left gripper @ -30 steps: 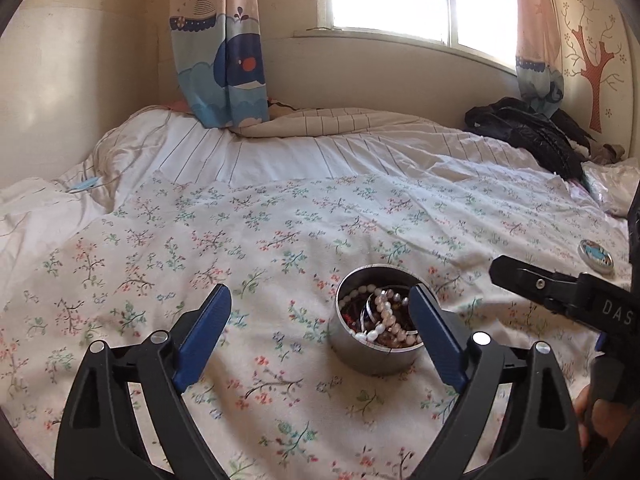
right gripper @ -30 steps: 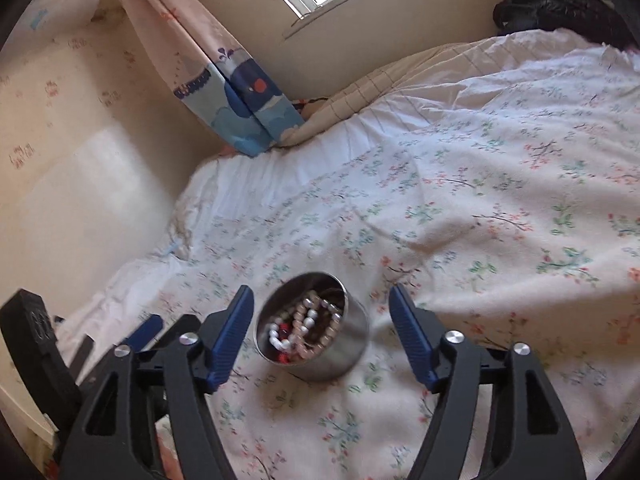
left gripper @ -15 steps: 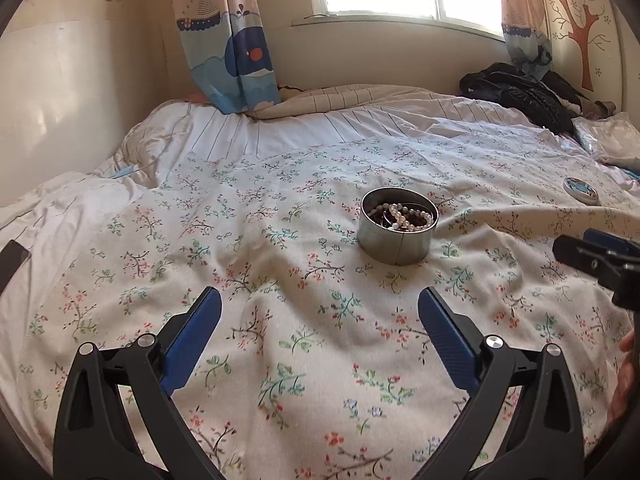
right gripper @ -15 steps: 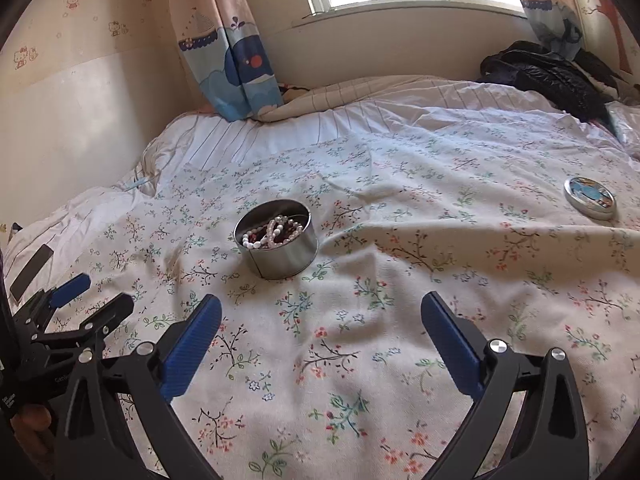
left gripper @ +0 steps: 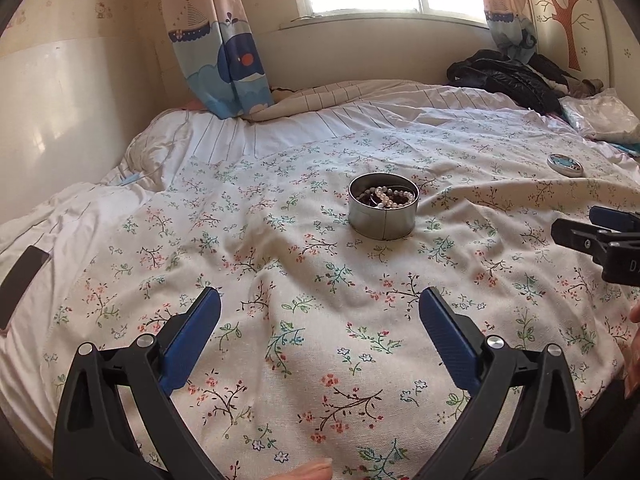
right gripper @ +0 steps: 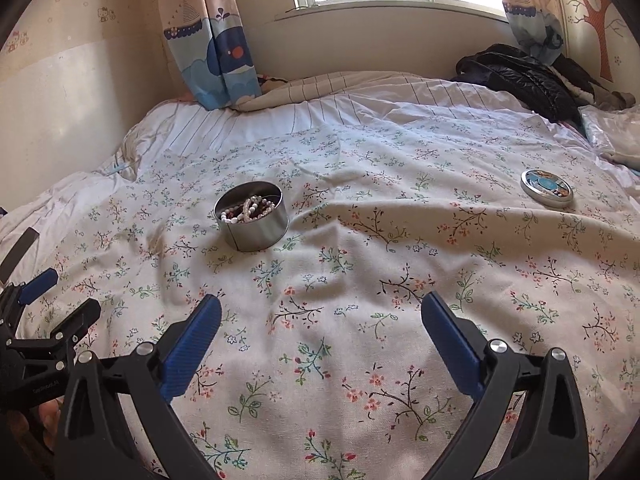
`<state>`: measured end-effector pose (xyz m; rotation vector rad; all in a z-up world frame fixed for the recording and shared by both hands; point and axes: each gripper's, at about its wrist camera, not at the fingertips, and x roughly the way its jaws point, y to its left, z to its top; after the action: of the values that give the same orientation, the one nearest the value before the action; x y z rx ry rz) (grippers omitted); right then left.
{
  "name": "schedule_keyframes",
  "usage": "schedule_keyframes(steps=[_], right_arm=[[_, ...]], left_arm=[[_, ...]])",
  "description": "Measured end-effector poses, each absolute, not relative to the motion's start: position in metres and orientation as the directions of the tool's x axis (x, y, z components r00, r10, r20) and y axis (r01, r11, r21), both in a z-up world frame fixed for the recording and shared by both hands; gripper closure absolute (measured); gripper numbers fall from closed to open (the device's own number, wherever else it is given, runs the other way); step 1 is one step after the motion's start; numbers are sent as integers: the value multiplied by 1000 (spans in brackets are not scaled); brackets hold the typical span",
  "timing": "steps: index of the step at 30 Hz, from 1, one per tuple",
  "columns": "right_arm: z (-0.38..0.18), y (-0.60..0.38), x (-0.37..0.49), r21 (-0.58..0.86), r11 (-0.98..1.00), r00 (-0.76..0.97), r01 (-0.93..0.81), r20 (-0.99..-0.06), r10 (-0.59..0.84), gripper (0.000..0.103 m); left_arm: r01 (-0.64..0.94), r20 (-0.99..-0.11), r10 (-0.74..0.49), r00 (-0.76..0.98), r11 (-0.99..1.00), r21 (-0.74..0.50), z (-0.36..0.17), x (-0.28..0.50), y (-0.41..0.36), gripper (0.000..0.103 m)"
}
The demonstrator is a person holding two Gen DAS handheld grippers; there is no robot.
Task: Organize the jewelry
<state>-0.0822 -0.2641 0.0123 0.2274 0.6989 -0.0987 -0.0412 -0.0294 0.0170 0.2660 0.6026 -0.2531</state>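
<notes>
A round silver tin (left gripper: 383,211) stands open on the flowered bedspread, filled with pearl and dark bead strands (left gripper: 386,197). It also shows in the right wrist view (right gripper: 252,216). Its lid (right gripper: 547,189) lies flat far to the right, seen small in the left wrist view (left gripper: 565,165). My left gripper (left gripper: 320,312) is open and empty, well short of the tin. My right gripper (right gripper: 321,314) is open and empty, between tin and lid but nearer me. Each gripper shows at the edge of the other's view.
A black jacket (left gripper: 508,76) lies at the bed's far right corner, with a clear plastic bag (left gripper: 600,118) beside it. A striped blanket (left gripper: 344,96) is bunched under the window. A dark flat object (left gripper: 20,280) lies at the bed's left edge. Walls bound the left and back.
Both grippers have pulled back and up from the tin, which they closely flanked a second ago. The tin now sits farther off. Both stayed open.
</notes>
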Motion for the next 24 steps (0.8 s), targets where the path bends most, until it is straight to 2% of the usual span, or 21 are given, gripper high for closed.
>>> schedule_keyframes(steps=[4, 8, 14, 24], right_arm=[[13, -264, -87, 185, 966, 764, 179, -645, -18, 7], [19, -269, -100, 205, 958, 795, 202, -605, -38, 7], [29, -268, -113, 195, 956, 836, 220, -542, -82, 7], [26, -260, -103, 133, 964, 805, 230, -583, -111, 7]], left_arm=[[289, -597, -167, 785, 951, 113, 18, -38, -17, 7], [271, -606, -176, 776, 960, 69, 18, -36, -8, 7], [264, -608, -171, 776, 962, 67, 17, -36, -6, 7], [261, -613, -161, 773, 962, 77, 15, -35, -9, 7]])
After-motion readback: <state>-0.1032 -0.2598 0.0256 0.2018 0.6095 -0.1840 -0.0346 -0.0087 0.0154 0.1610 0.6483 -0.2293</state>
